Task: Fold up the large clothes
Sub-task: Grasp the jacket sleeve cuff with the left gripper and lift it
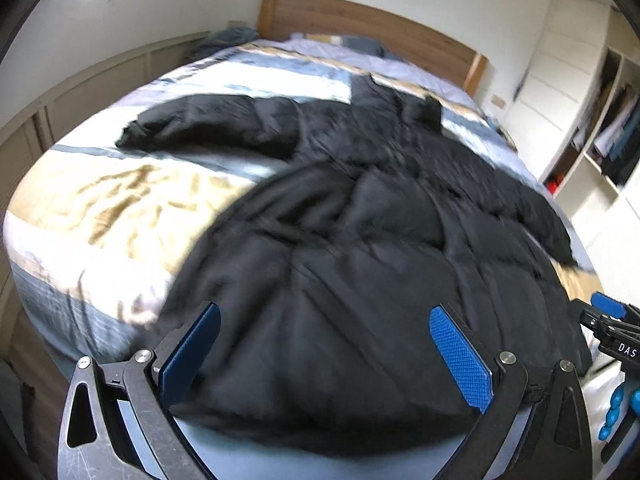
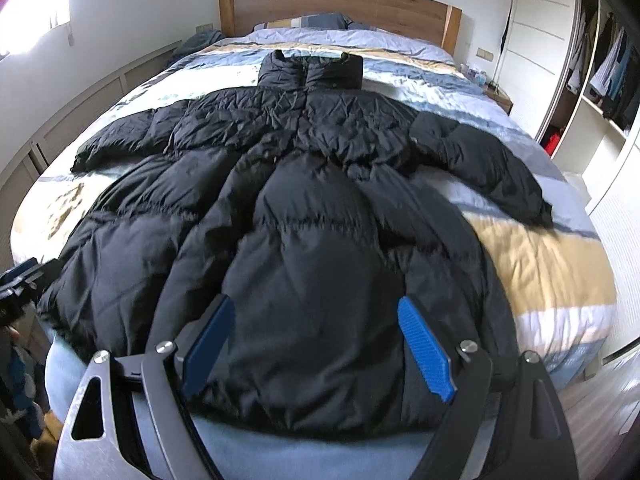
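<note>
Looking at where things sit rn: big black puffer coat is spread flat on the bed, front up, collar toward the wooden headboard and hem hanging near the foot edge, so its long axis runs straight away from both grippers. Right gripper hovers over the hem, about on the coat's centre line, jaws spread wide w/ nothing between the blue pads except air above the fabric, not pinching anything afaict. Left gripper is same deal, jaws wide apart, empty, over the hem but offset toward the coat's left side, and its view is motion-blurred so details are mushy there. Both sleeves are splayed outward: left sleeve lies out toward the wall side, right sleeve angles toward the wardrobe. Probably the first fold means bringing a sleeve or side panel in across the body; each hand looks nearer its own side, tho both are well short of the sleeves and closest to the hem. Material-wise it's quilted, puffy, slightly shiny shell w/ stitched baffles, so imo it'll be springy and slippery and want to puff back open. Duvet underneath is striped blue, white and tan, wrinkly and soft, may drag along w/ the coat.
</note>
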A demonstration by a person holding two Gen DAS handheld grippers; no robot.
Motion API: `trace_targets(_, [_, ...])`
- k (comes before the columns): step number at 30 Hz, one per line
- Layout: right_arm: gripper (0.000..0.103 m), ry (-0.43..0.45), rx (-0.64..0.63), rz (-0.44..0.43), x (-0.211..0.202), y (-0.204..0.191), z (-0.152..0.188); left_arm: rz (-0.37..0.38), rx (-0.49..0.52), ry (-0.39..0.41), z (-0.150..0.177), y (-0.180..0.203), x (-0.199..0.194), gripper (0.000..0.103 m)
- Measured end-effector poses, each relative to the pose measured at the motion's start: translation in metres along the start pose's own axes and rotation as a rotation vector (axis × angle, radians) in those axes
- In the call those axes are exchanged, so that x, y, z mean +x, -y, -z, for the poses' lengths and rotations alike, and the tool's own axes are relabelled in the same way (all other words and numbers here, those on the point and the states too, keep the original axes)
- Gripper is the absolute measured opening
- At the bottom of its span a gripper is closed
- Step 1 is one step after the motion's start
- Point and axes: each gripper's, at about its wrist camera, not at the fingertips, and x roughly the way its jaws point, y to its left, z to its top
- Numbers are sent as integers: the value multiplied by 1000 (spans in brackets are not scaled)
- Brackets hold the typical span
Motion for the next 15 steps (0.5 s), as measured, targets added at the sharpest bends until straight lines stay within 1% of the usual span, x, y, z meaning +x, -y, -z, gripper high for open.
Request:
trace_targets(2, [84,7,-4,5,3,-3,-13,-1,-24,14,-19,-26,0,102])
trace_targets(5, [84,19,-16,15,7,-9,-34,12,-60,-6,-53,-70,10,102])
trace_targets(7, [84,29,-22,20,10,-12,-46,27,-108,-1,-75,-100,18,102])
trace_targets(9, [84,40,-27,27,13,-14,-59,14,-162,15,-103,-136,28,102])
trace_targets(12, [84,50,-34,41,19,-18,-77,6,-221,33,-142,-182,47,102])
trace_targets(14, [84,55,-33,48,24,-20,-88,4,-257,28,-165,-208,64,102])
trace_targets(15, [84,57,-31,52,26,-20,-92,-6,-293,20,-178,-225,77,102])
